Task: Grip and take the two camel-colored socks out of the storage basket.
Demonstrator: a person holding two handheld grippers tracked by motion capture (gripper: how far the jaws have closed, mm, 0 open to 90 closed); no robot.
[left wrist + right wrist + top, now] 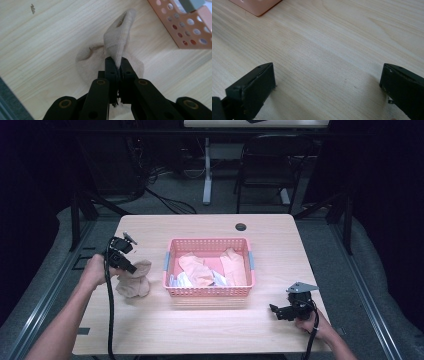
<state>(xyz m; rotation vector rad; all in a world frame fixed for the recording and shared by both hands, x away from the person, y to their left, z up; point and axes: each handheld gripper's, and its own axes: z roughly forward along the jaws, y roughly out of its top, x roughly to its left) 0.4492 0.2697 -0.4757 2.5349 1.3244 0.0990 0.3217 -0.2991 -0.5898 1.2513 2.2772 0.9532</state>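
A beige sock lies bunched on the table to the left of a pink perforated basket. My left gripper is shut on the sock, pinching a fold of the sock that rises off the wood while the rest stays on the table. The basket holds more pale orange socks and some white pieces. My right gripper rests low over the table near the front right, jaws wide open with bare wood between the fingers.
The basket corner lies ahead of the right gripper. A dark cable hole marks the table's far edge. A chair and desk leg stand behind the table.
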